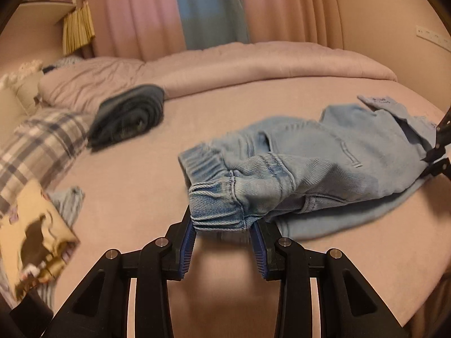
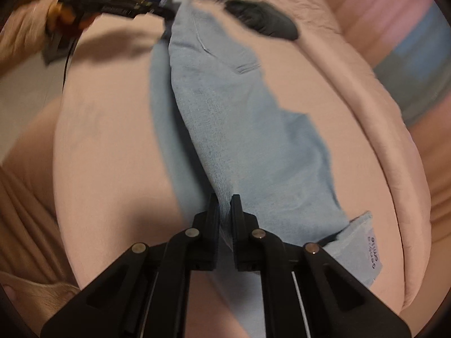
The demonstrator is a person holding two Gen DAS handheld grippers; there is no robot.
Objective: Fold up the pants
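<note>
One pinkish bed (image 1: 126, 191) — apparently curtains (image 1: 174, 8) behind.

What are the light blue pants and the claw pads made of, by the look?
Light blue pants: faded denim, likely cotton; twill weave, topstitched seams, gathered elastic waistband. Left claw pads: blue and ribbed, probably rubber or soft plastic, on matte black plastic-looking fingers.

Home bedroom. Wide bed (image 1: 141, 174) under pink sheet, rolled pink duvet (image 1: 253, 62) along far edge. Plaid pillow (image 1: 42, 143) and printed cushion (image 1: 33, 239) at head end. Folded dark garment (image 1: 129, 112) and light-blue denim pants (image 1: 310, 163) lying on sheet. Pink-and-blue curtains (image 1: 197, 8) behind; wall socket strip (image 1: 432, 38) at right.
</note>
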